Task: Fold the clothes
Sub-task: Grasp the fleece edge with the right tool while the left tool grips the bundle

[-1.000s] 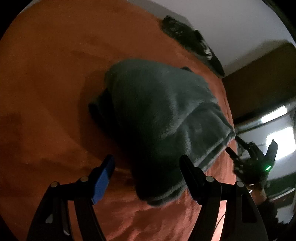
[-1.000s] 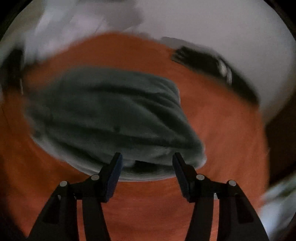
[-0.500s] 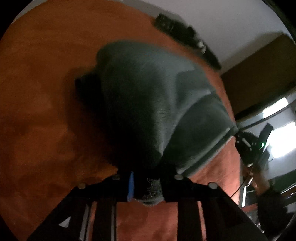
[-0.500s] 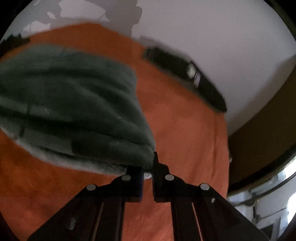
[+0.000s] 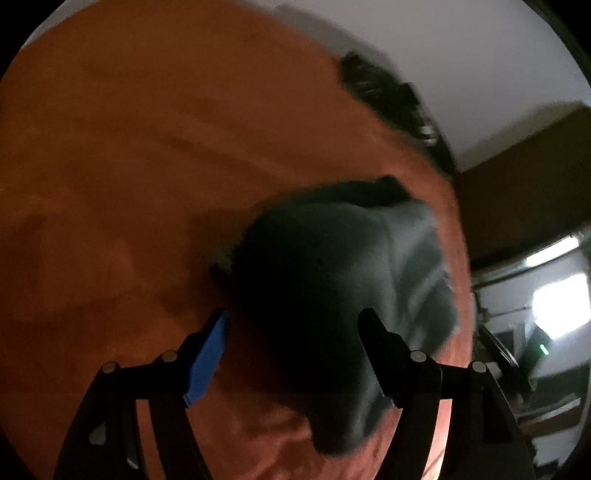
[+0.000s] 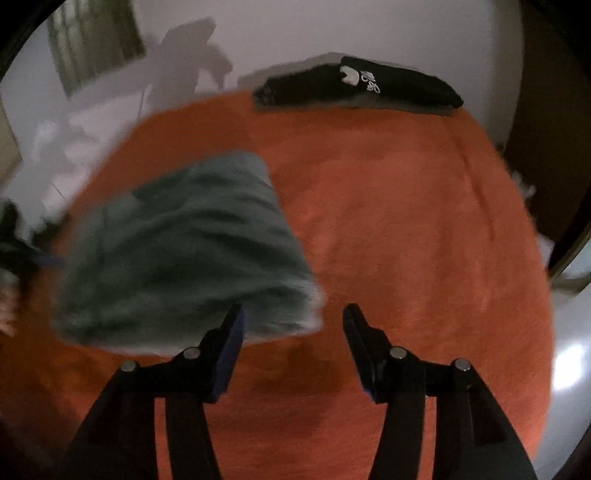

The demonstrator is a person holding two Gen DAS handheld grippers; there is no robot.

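A grey-green fleece [image 6: 184,251] lies folded in a thick bundle on the orange cover [image 6: 388,221] of a bed. In the right wrist view it sits left of centre, its layered edge turned toward the camera; the picture is smeared there, so the folds are hard to count. In the left wrist view the same fleece [image 5: 343,288] looks much darker and fills the middle, with one corner reaching down between the two fingers.

The left gripper [image 5: 293,325] is spread wide, its blue pad on one side and its black finger on the other. The fleece corner lies in the gap, but the fingers do not pinch it.

The right gripper [image 6: 293,321] is also released, jaws well apart. Its left finger is just beside the near edge of the fleece, perhaps touching; the blur makes this unsure. Bare cover shows between the fingers.

Well behind the fleece, at the far edge of the bed against the white wall [image 6: 369,33], rests a folded black garment [image 6: 369,88] with a white print.
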